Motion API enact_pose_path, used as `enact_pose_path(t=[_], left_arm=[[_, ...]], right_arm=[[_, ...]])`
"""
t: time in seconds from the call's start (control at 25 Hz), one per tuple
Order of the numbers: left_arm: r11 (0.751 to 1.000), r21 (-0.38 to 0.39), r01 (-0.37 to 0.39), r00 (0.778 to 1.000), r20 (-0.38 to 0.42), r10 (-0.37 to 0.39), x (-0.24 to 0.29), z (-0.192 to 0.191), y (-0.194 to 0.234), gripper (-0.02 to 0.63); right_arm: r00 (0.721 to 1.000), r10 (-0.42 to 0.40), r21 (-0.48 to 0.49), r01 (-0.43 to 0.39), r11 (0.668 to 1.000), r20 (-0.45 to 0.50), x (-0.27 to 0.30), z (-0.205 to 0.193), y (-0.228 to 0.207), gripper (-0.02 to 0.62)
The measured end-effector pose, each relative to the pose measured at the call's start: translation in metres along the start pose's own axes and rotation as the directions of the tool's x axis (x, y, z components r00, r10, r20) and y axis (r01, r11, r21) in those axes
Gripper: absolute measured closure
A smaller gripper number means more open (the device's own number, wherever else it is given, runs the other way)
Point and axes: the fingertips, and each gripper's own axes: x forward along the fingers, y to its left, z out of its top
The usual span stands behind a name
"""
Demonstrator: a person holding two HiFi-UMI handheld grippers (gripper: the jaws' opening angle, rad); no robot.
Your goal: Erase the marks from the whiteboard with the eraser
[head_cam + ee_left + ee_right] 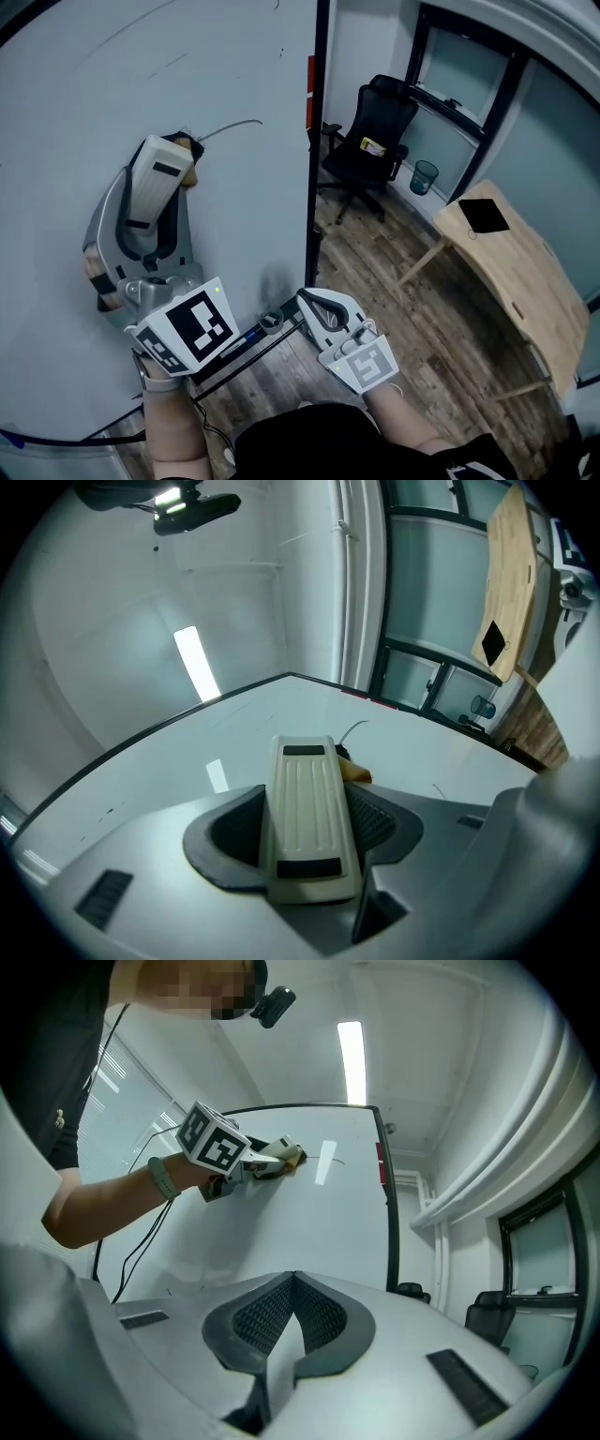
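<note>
The whiteboard (84, 84) fills the left of the head view. My left gripper (150, 202) is shut on a cream eraser (161, 164) whose brown felt end touches the board. A thin curved mark (234, 126) runs right from the eraser's tip. In the left gripper view the eraser (305, 808) lies between the jaws, with the mark (353, 728) just beyond it. My right gripper (307, 300) hangs low by the board's bottom right corner. In its own view the right gripper (292, 1283) is shut on nothing, and the left gripper (267, 1162) shows against the whiteboard (309, 1213).
The board's black frame (315, 141) stands upright at its right side, with a tray rail (267, 333) along the bottom. On the wood floor beyond are a black office chair (370, 141), a blue bin (424, 176) and a wooden table (525, 281).
</note>
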Motion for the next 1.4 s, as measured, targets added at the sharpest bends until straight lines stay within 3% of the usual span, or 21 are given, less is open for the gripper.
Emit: enact_pose_path(t=[0.2,0.8,1.04,1.2,1.4], left_arm=[[0.997,0.053,0.048,0.999,0.009,-0.049,0.025,0.039,-0.054,0.348],[0.982,0.15,0.117,0.992,0.033,-0.123,0.067,0.082,-0.115,0.347],[0.981,0.171,0.095,0.99,0.085,-0.111,0.06,0.083,-0.114,0.347],[0.977,0.167,0.132,0.986,0.081,-0.147,0.052,0.077,-0.11,0.347],[0.985,0.129,0.119,0.99,0.062,-0.128,0.045,0.062,-0.091,0.346]], right_arm=[[0.999,-0.05,0.012,0.05,0.999,-0.02,-0.035,-0.02,-0.037,0.568],[0.972,-0.219,0.018,0.221,0.975,-0.081,-0.093,-0.029,-0.067,0.568],[0.977,-0.193,0.027,0.196,0.98,-0.094,-0.084,-0.034,-0.056,0.569],[0.985,-0.148,0.031,0.151,0.988,-0.084,-0.066,-0.03,-0.039,0.568],[0.992,-0.102,0.041,0.105,0.994,-0.071,-0.05,-0.023,-0.025,0.569]])
